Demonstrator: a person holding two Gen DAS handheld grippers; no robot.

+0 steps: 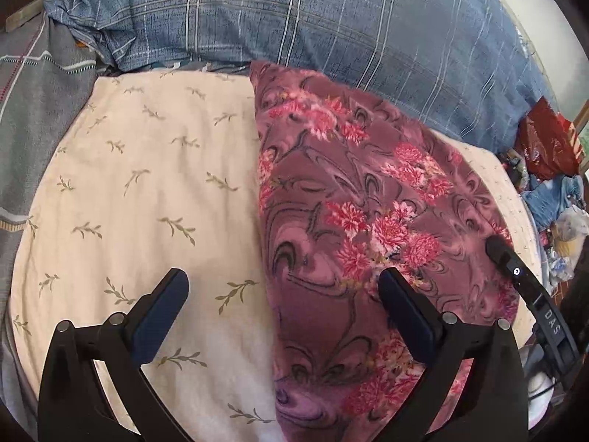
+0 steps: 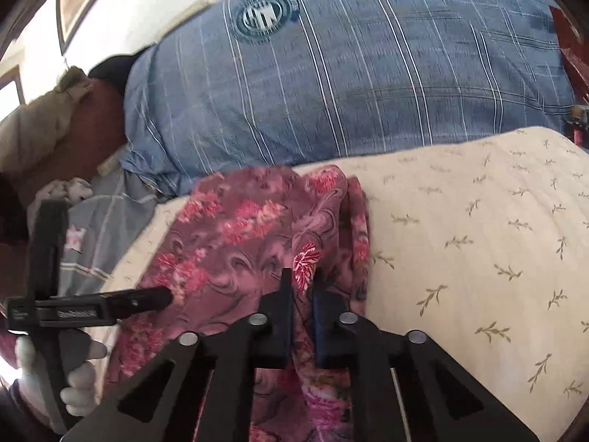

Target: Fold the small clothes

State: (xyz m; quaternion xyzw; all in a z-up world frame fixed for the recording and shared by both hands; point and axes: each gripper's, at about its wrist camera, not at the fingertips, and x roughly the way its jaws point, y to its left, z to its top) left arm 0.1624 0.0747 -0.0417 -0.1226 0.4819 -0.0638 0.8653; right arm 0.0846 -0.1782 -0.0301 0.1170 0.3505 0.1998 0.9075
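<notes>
— Garment (image 1: 368, 221): maroon, pink flowers, spread flat on cream sheet (image 1: 147, 184), filling centre and lower right of left wrist view.
— And against left gripper (image 1: 283, 283)?
— Fingers spread wide. Left edge of cloth running down between them; one fingertip (image 1: 390, 283) over flowered fabric, other over bare sheet. Touching or hovering: cannot tell.
— Right gripper (image 2: 301, 283)?
— Pressed nearly together at lower centre of right wrist view, pinching a raised fold of garment (image 2: 235, 243). Cloth bunched up between both fingers, trailing down to bottom edge of frame. Rest lying rumpled toward centre left, on sheet (image 2: 478, 221).
— Seen from the other side?
— Right gripper (image 1: 500, 252) entering at right edge of left wrist view, tip on cloth's right border. Left gripper (image 2: 162, 296) at lower left of right wrist view, tip over cloth's left part, held by white-gloved hand (image 2: 81, 379).
— Containers?
— Red bag (image 1: 548, 143) at right edge of left wrist view, among clutter; contents not discernible.
— Writing?
— "DAS" in white along right gripper's body, lower right of left wrist view. Round crest (image 2: 263, 18) on blue plaid quilt (image 2: 349, 73), upper centre of right wrist view; letters too blurred to read. Quilt bunched behind garment, across top of both views.
</notes>
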